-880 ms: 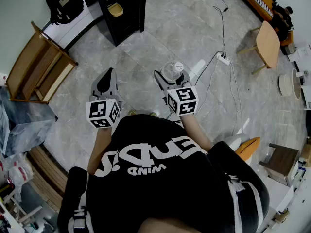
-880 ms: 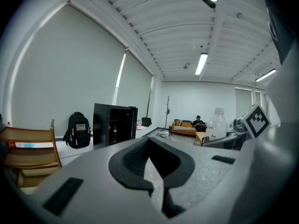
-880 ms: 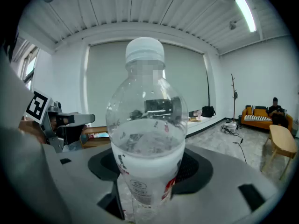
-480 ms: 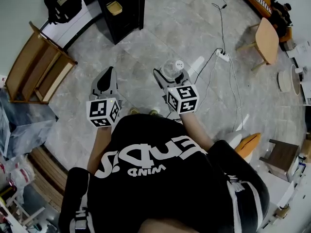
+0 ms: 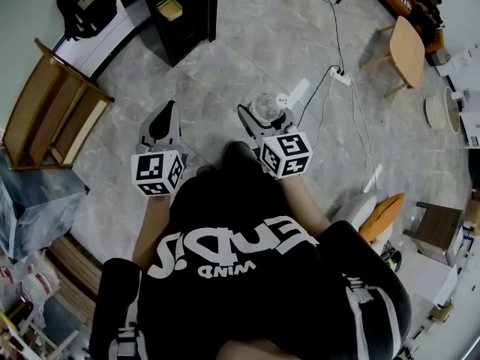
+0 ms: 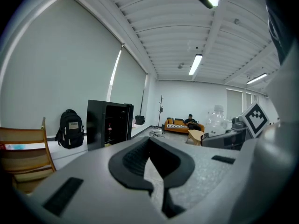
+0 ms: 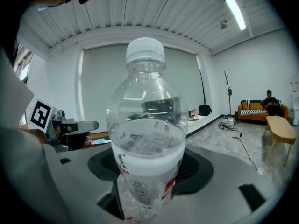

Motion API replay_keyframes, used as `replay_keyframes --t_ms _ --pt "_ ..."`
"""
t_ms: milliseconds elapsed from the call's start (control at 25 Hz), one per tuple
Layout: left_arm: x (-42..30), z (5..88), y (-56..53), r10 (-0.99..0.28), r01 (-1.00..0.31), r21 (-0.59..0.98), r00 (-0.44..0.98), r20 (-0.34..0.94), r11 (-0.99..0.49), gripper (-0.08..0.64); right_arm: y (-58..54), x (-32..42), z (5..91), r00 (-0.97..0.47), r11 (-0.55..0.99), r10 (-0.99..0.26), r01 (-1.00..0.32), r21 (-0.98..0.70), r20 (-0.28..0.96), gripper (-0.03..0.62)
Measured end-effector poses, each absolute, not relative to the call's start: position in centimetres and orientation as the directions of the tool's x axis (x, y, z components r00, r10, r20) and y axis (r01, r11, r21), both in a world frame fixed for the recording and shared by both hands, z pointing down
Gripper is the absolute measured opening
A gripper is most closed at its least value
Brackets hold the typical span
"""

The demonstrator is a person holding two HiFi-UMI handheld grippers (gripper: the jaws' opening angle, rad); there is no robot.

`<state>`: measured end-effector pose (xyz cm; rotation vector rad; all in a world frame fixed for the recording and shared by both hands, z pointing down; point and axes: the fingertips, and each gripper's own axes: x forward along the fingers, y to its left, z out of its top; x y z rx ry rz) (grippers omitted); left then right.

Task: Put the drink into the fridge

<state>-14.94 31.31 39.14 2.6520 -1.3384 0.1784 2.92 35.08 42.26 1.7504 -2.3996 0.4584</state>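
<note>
You hold 2 tongs. Your right tongs [image 5: 264,115] are clenched on 1 clear bottle [image 7: 147,125] of drink, which stands upright with its white cap on top and its lower body between the pads. Your left tongs [image 6: 150,148] are pressed together on nothing. 1 black fridge [image 5: 184,10] stands ahead across the floor [image 5: 247,43], door open, well apart from the bottle.

Drink bottle [image 5: 268,105] is sitting between the fingers [image 7: 198,169] of the right gripper [image 5: 261,115], left gripper [image 5: 166,113] hanging off to its left. Fridge [image 5: 184,13] is standing further ahead on the floor [image 5: 247,43], backpack [image 5: 86,4] sitting left of it.
</note>
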Motion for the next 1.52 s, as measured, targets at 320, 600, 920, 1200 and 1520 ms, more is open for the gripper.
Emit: replay_keyframes --t_ms 320,600,920,1200,1520 --pt "-14.6 39.5 28.1 -0.776 -0.794 0.094 0.607 0.171 -0.6 0.008 31.7 3.7 42.4 -0.279 0.239 -0.921 -0.956 -0.172 0.272 0.307" --pt "-14.9 39.8 24.2 -0.787 -0.807 0.091 0.589 0.184 -0.583 0.008 26.8 4.1 43.2 -0.283 0.235 -0.918 -0.953 -0.192 0.278 0.307" --pt "-14.7 40.1 17.9 -0.803 -0.822 0.115 0.569 0.176 -0.557 0.008 19.2 4.0 43.6 -0.321 0.279 -0.907 -0.943 -0.184 0.272 0.307" --pt "-11.1 39.8 11.0 -0.804 -0.825 0.122 0.566 0.185 -0.552 0.008 12.0 6.2 42.7 -0.372 0.328 -0.891 -0.924 -0.197 0.261 0.307" --pt "-7.0 37.5 3.8 -0.81 -0.837 0.114 0.547 0.211 -0.535 0.008 4.4 9.8 41.0 -0.419 0.369 -0.872 -0.902 -0.222 0.254 0.307"
